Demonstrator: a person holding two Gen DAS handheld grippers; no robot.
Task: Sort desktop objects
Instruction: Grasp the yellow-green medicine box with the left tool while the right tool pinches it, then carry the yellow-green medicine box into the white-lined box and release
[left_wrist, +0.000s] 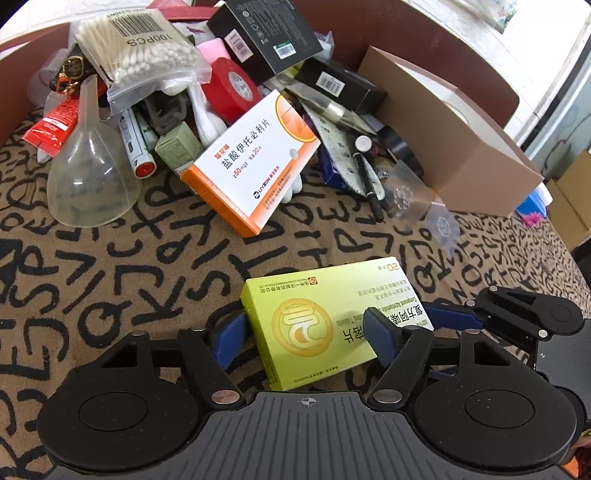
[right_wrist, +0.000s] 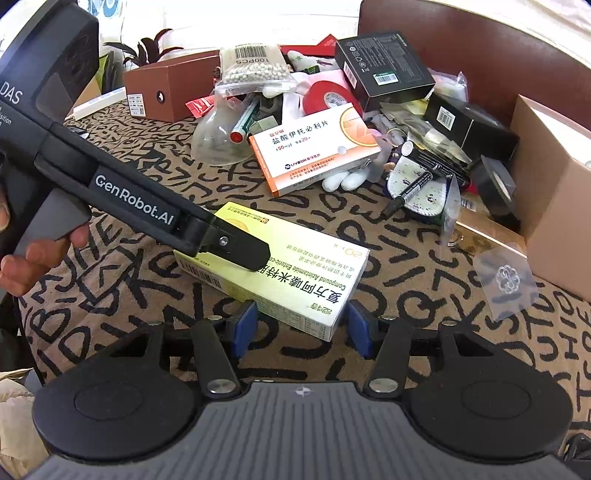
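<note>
A yellow-green medicine box (left_wrist: 325, 317) lies on the letter-patterned cloth (left_wrist: 122, 258). My left gripper (left_wrist: 306, 339) has its blue pads against the box's two long sides. The same box (right_wrist: 280, 273) shows in the right wrist view, where my right gripper (right_wrist: 301, 325) straddles its near end, pads close beside it; contact is unclear. The left gripper's arm (right_wrist: 140, 206) crosses over the box from the left. An orange-and-white medicine box (left_wrist: 255, 162) leans on the pile behind.
A cluttered pile holds a cotton swab bag (left_wrist: 136, 48), a clear funnel (left_wrist: 92, 173), red tape (left_wrist: 231, 86), black boxes (left_wrist: 266, 33), markers (left_wrist: 369, 181) and black tape (right_wrist: 496, 184). An open cardboard box (left_wrist: 454, 140) stands right; a brown box (right_wrist: 166, 92) stands back left.
</note>
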